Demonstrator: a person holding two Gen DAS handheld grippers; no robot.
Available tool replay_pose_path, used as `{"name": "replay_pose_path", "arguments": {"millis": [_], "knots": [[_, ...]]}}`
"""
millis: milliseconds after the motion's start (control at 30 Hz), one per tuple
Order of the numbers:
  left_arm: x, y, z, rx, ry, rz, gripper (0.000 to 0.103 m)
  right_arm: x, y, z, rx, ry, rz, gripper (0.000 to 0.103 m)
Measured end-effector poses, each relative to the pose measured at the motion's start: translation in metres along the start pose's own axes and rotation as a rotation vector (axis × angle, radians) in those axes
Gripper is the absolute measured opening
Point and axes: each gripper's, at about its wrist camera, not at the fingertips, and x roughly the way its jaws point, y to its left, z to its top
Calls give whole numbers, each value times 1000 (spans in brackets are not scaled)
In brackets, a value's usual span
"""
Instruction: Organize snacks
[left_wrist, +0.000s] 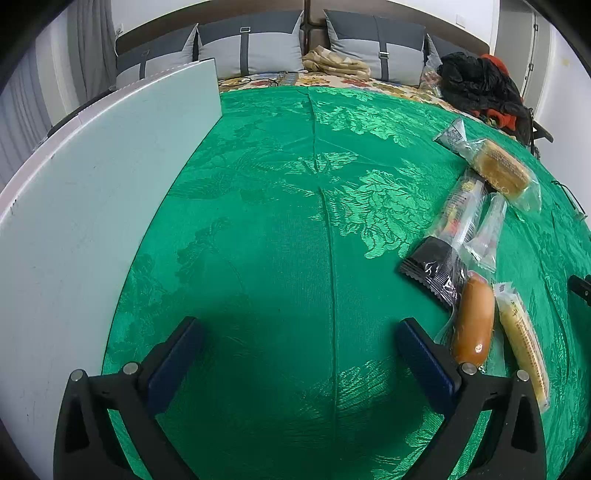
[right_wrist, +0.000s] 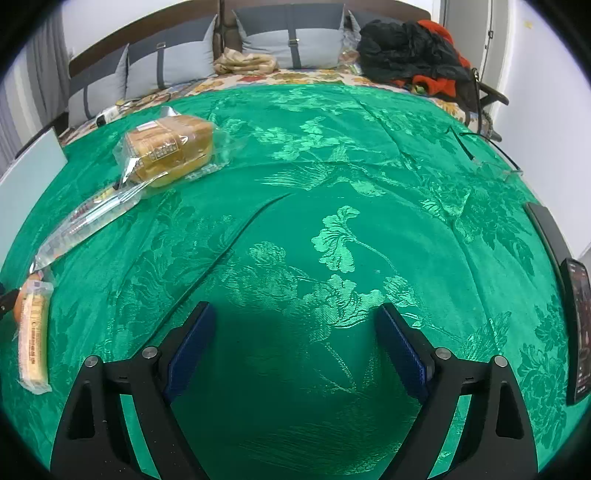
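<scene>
While both the left gripper (left_wrist: 295, 339) and right gripper (right_wrist: 293, 325) hang spread and empty, we note snacks (left_wrist: 476, 258) lying right of the left one: light, crinkly, slippery; grasp mid-packet gently.

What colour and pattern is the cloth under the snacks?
Shiny green cloth with a woven floral pattern, clearest in the right wrist view.

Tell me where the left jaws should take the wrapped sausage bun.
Grip the bun across its narrow middle, coming from above. It lies flat and lengthwise beside the open left gripper, with the black packet and yellow bar flanking it, so either end gives less hold.
</scene>
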Motion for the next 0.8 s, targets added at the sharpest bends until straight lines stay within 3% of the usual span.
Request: {"name": "replay_pose_path", "arguments": {"millis": [800], "knots": [[-2, 1, -1, -2, 0, 1, 103, 0, 0, 0, 1, 0, 1, 91]]}}
